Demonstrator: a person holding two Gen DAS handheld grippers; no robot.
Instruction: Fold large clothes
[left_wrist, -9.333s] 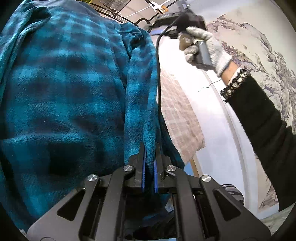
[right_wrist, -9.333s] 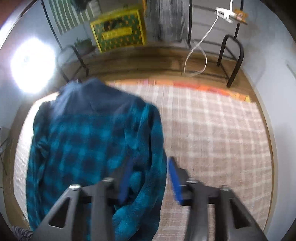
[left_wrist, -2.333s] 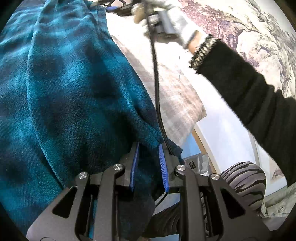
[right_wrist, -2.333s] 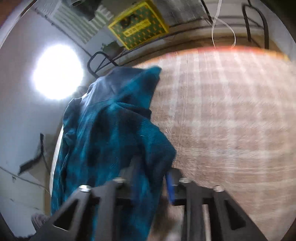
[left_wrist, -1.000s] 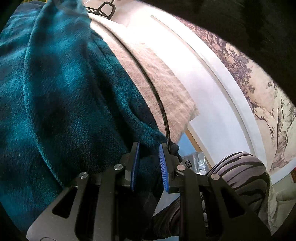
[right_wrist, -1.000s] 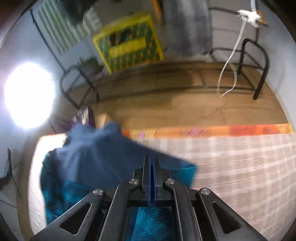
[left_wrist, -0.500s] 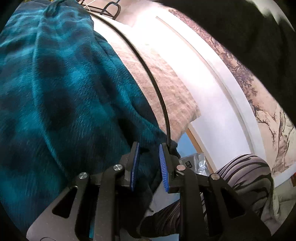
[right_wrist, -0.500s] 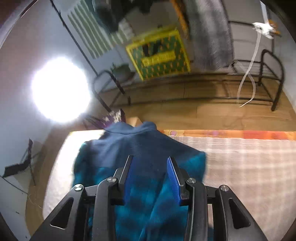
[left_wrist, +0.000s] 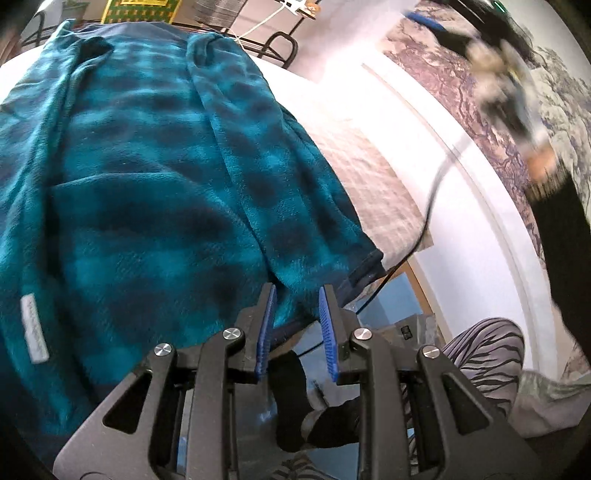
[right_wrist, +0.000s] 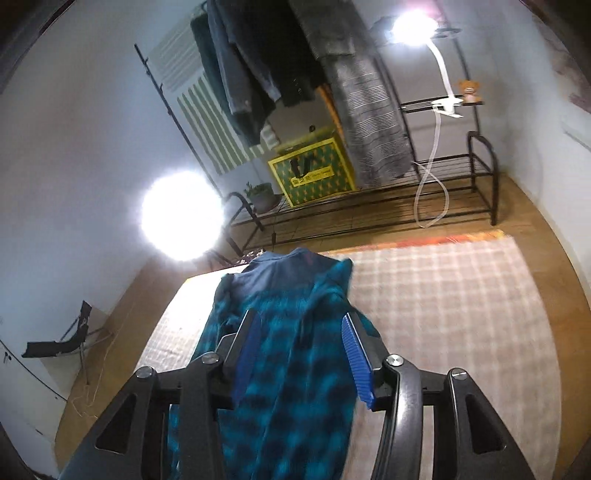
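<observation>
Teal plaid garment (left_wrist: 155, 177) flat; both jaws apart, empty.

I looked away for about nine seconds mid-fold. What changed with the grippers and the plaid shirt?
Both let go: the left hand-held gripper, earlier clamped on the teal plaid fleece shirt, now stands open at its hem; the right hand-held gripper, shut a second ago, is open and raised. The shirt's side is folded over. The checked mat stays put.

Teal shirt (left_wrist: 155, 177) with dark checks; beige plaid cloth (right_wrist: 443, 314) with an orange far edge; yellow-and-green patterned box (right_wrist: 314, 170); blue finger pads (left_wrist: 327, 325).
</observation>
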